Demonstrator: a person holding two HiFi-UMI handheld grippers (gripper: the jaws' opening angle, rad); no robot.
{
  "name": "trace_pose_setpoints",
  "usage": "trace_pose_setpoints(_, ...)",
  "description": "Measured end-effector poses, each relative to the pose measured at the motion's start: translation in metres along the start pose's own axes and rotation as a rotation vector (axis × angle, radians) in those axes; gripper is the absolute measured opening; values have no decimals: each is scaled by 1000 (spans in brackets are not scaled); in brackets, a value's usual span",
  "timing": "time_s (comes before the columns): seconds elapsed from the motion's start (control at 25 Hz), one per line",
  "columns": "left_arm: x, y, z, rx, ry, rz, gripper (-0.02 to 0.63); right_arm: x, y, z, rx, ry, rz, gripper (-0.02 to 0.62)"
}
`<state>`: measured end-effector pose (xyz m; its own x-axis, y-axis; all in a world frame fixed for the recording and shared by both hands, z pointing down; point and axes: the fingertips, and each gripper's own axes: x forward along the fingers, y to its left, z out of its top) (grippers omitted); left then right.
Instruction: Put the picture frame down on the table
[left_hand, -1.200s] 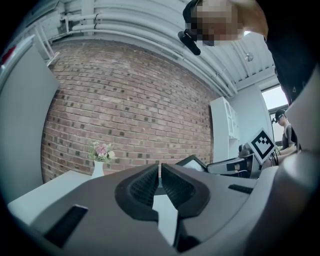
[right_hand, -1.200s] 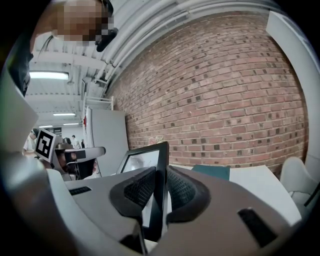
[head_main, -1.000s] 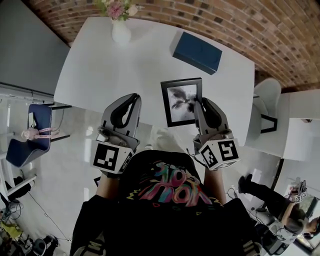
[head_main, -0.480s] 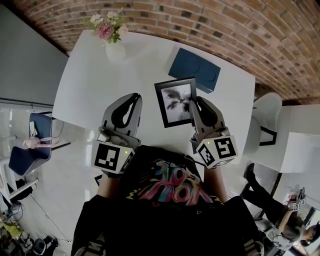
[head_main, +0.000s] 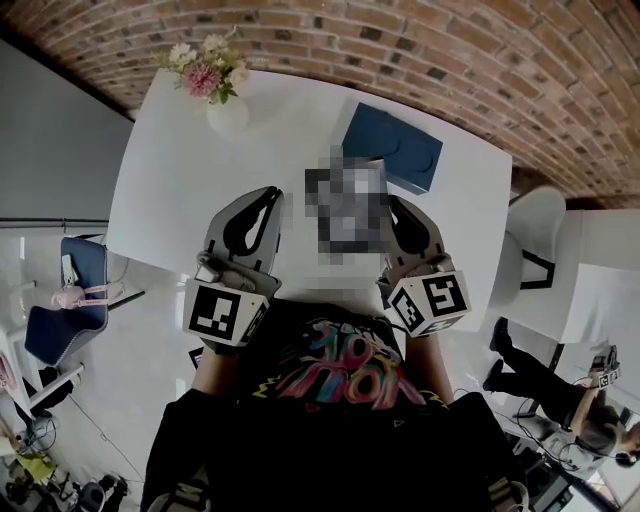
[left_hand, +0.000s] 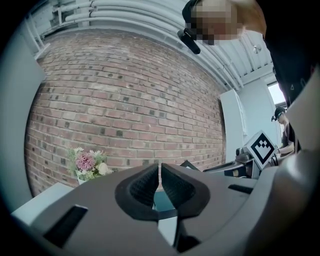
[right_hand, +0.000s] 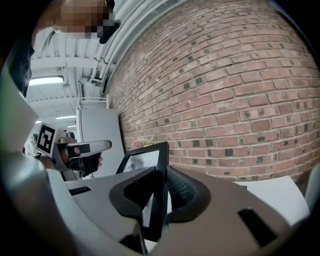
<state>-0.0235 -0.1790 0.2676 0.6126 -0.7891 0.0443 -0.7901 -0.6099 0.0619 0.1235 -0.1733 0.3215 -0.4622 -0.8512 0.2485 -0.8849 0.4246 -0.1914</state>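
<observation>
Grips the picture frame (right_hand: 142, 159) in the right tool (right_hand: 161, 187), with the ridged pads closed on the frame's black edge from both sides. Holds it upright, leaning slightly, the picture side turned toward the left tool (head_main: 262, 198). Has it over the middle of the white bench (head_main: 180, 170), just on the near side of a dark blue box (head_main: 392, 147) lying flat there. Cannot tell whether the frame's lower edge touches the bench; in the head view is mostly blurred over.

Carries the left tool beside the frame's left side, near it but apart. Shows the left pads brought almost together in the left gripper view, only a thin slit between them and nothing caught inside.

Stands at the near edge of the bench, both tools pointing away from the body toward the brick wall (head_main: 450, 60). Faces a white vase of pink and white flowers (head_main: 226, 112) at the far left corner of the bench, well apart from the frame and from both tools.
</observation>
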Motion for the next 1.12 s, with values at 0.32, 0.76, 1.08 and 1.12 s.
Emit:
trace_pose_setpoints(0.32, 6, 1, -3, -3, -7, -21, 35, 5, -1, -4, 2, 6, -1, 89)
trace_pose_setpoints(0.76, 10, 15, -26, -45, 55, -18, 35, 26, -1, -19, 35, 70, 16, 89)
trace_pose_setpoints(1.08, 11, 23, -48, -52, 70, 10, 35, 37, -5, -41, 59, 111, 33, 89)
trace_pose_setpoints(1.12, 11, 24, -51, -54, 75, 15, 35, 39, -5, -46, 63, 119, 37, 89)
